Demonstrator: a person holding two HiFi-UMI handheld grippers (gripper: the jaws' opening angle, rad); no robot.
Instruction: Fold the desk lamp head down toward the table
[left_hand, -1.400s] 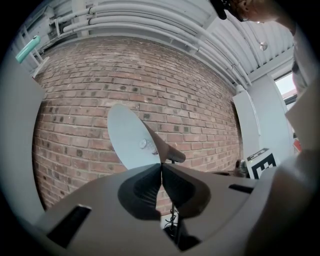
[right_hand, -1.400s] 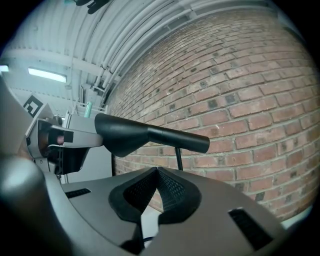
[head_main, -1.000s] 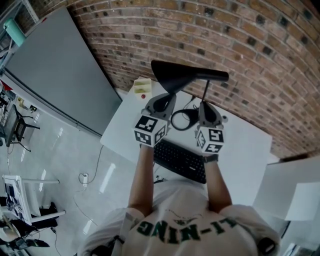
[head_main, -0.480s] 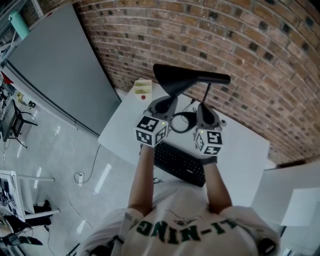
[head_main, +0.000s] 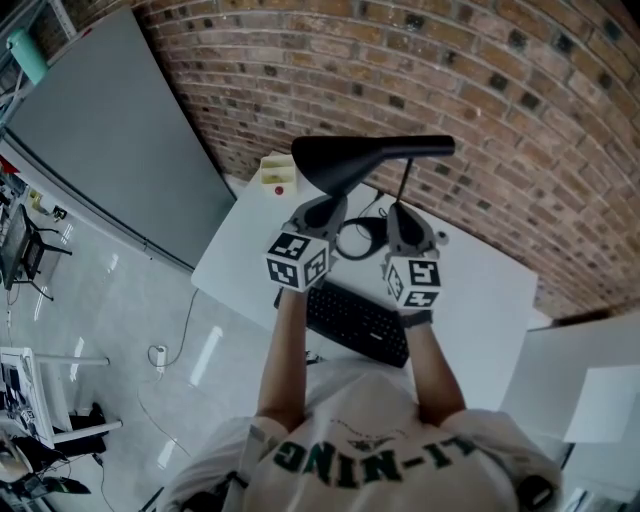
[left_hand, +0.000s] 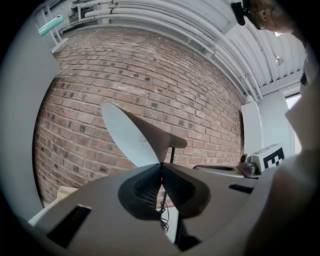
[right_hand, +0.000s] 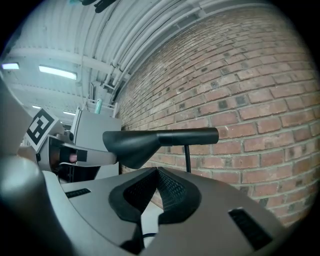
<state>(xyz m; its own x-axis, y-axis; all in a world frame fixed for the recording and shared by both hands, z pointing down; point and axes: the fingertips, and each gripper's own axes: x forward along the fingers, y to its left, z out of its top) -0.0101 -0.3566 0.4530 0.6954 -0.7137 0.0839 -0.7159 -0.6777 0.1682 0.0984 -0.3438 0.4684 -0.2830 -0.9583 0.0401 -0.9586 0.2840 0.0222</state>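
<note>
From the head view, a white surface (head_main: 482, 292) stands against a brick wall (head_main: 470, 70). The black desk lamp (head_main: 350, 160) stands at the surface's far edge, with its head level at the top of a thin upright stem (head_main: 404, 184), well above the surface. The left tool (head_main: 324, 207) and the right tool (head_main: 398, 213) are held side by side just in front of the lamp and below its head, and neither touches it. A coiled black cable (head_main: 358, 240) lies between them on the surface. A black keyboard (head_main: 358, 322) lies nearer the person, and a small pale box (head_main: 278, 172) sits at the far left corner.

In the left gripper view, the left tool's jaws are pressed together at their tips and hold nothing. Beyond them the lamp's head rises with its pale underside showing, and the stem sits just to the right of the tips. The right tool's marker cube shows at the right edge.

In the right gripper view, the right tool's jaws also meet at the tips and are empty. The lamp's head stretches level above them in front of the brick wall, and the stem drops behind the jaws. The left tool shows at the left, just beside the shade.
</note>
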